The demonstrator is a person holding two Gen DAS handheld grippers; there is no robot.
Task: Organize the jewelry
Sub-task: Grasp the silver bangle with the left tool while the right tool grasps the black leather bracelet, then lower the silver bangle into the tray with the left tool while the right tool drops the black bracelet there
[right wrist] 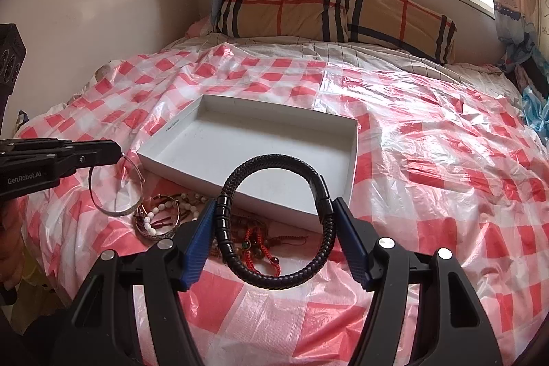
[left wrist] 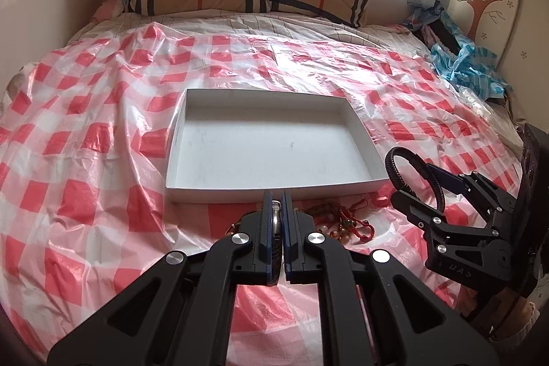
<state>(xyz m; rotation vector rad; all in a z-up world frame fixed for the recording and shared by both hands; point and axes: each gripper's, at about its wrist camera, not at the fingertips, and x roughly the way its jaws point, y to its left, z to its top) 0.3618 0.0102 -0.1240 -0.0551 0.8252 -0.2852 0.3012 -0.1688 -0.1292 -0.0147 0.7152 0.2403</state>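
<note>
Black bracelet (right wrist: 274, 222) clamped between right tool (right wrist: 274, 239) pads; left tool (left wrist: 277, 204) pinching silver bangle (right wrist: 115, 187).

Glossy plastic sheet (right wrist: 429, 132); matt white box (right wrist: 254, 143); braided black bracelet (right wrist: 274, 276).

White box (right wrist: 178, 156), black bracelet (right wrist: 274, 160), red-and-white checked sheet (right wrist: 446, 194).

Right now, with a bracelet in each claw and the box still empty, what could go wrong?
1. The thin silver bangle hangs from the very tip of the left claw; a swing could shake it loose.
2. The right claw grips the black braided bracelet only by its sides, so the springy loop might pop out.
3. The white box sits on slick, wrinkled plastic sheet; a bump on its rim could slide it.
</note>
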